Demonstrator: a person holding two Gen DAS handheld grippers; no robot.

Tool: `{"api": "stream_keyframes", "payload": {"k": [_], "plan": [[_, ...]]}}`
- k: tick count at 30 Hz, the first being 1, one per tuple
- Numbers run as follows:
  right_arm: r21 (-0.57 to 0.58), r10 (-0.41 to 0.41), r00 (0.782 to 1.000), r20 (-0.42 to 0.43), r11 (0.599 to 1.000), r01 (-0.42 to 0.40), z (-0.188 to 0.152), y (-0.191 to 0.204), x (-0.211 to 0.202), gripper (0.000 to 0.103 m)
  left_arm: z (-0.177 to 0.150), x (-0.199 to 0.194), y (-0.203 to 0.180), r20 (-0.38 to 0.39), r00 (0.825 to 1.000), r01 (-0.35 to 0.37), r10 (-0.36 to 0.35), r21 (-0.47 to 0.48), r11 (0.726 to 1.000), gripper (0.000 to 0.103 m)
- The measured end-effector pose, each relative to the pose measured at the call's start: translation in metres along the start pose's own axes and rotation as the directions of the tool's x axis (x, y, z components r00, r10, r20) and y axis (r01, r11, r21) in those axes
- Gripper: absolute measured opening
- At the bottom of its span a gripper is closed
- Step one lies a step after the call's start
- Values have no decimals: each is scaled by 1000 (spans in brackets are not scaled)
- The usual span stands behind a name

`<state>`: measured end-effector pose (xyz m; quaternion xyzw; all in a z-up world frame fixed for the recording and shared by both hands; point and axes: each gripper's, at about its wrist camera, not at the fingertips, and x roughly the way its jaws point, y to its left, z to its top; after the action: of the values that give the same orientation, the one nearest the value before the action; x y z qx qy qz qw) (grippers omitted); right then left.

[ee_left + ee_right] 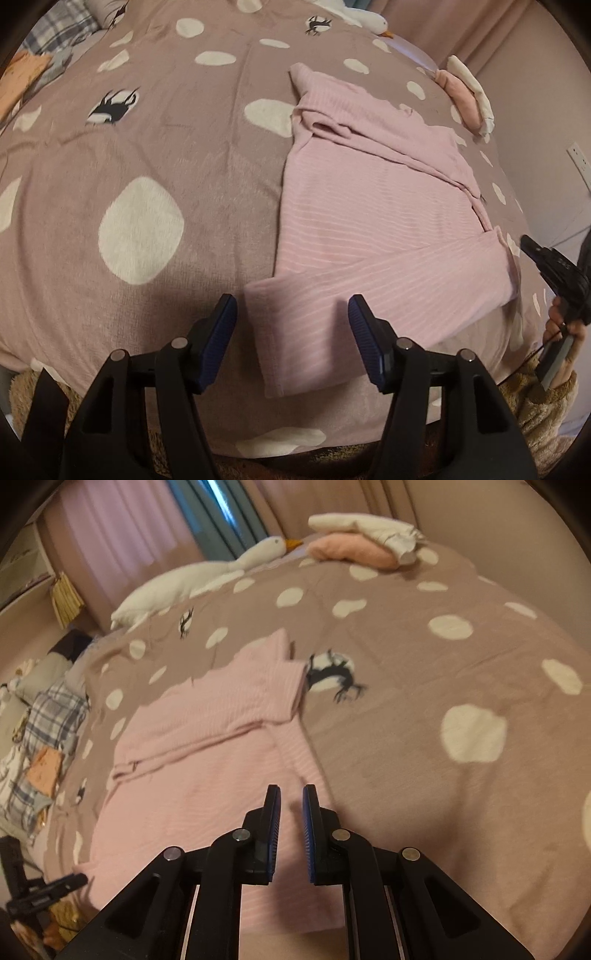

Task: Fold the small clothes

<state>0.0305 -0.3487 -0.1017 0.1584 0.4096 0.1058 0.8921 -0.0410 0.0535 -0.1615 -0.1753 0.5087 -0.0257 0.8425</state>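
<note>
The bases of the left claw [291, 306] are cut off by the near edge of the left wrist view. At that view's right edge only part of the right claw [524, 242] is seen, with a hand [561, 325] half out of frame. The near hem of the pink garment [207, 775] is hidden behind the right claw's arms. The far left clutter beside the bed [424, 738] is blurred, and the plaid cloth [55, 720] is cropped.
</note>
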Motion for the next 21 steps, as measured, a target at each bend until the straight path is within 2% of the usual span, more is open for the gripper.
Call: {"api": "stream_keyframes", "payload": {"k": [1,3,4,5,6,9,15,18,20,21], "plan": [[4,3,1000,1,1000,-3,1,-4,-2,11,0,1,1,0,1000,7,-7,-8,1000,59],[6,-14,1000,-5,1000,14,0,-10,-3,14,0,1,1,0,1000,20,-20,-20,1000,48],[3,-24,1000,-13,1000,24,-1,-12,-2,22,0,2,1,-2,1000,31,-31,-25,999,44],[-1,-34,999,-22,999,34,-2,-13,0,36,0,3,1,-6,999,39,-39,-30,999,38],[-5,-39,999,-30,999,39,-3,-13,3,41,-1,3,1,-7,999,40,-40,-31,999,32],[-46,-30,997,-75,999,27,-8,-7,13,42,-3,4,1,1,999,34,-34,-33,999,16],[-191,-68,988,-139,981,40,-14,20,42,42,-2,-4,-3,33,999,34,-33,-27,999,10],[-247,-98,983,-155,967,57,-16,28,52,39,-1,-11,-7,60,998,25,-25,-8,1000,10],[-279,-142,979,-145,955,97,-17,32,56,9,0,-15,-10,77,997,21,-21,2,1000,9],[-285,-147,980,-138,953,103,-18,32,55,9,1,-17,-11,87,996,22,-23,7,1000,9]]}}
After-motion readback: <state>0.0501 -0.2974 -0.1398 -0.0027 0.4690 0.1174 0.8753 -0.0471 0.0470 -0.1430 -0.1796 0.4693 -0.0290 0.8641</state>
